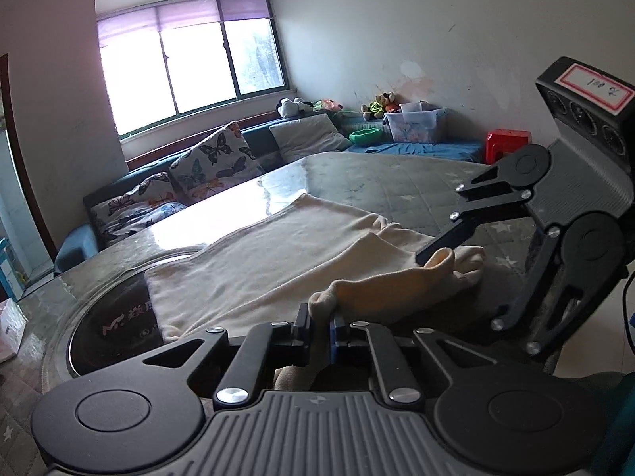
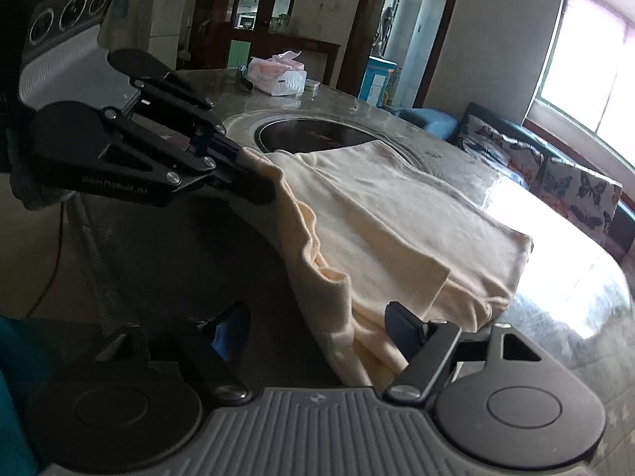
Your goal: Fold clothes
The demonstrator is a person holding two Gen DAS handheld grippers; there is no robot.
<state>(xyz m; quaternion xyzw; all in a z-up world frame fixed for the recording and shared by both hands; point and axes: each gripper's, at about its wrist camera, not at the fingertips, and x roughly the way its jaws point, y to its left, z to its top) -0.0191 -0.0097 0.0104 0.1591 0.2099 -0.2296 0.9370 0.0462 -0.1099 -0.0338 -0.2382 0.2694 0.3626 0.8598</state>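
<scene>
A cream garment [image 1: 278, 254] lies partly folded on a round glass-topped table [image 1: 397, 174]; it also shows in the right wrist view [image 2: 397, 230]. My left gripper [image 1: 320, 317] is shut on a bunched edge of the garment at the table's near rim; in the right wrist view it [image 2: 258, 186] pinches the cloth at the left. My right gripper [image 2: 317, 317] is open, its jaws standing wide on either side of the garment's hanging edge. In the left wrist view its finger [image 1: 440, 246] rests against the cloth at the right.
A dark round hob [image 2: 313, 135] is set into the table's middle, partly under the garment. A tissue pack [image 2: 278, 75] sits on the far side. A sofa with butterfly cushions [image 1: 210, 158] stands beyond the table under the window, and a red stool [image 1: 508, 141] by the wall.
</scene>
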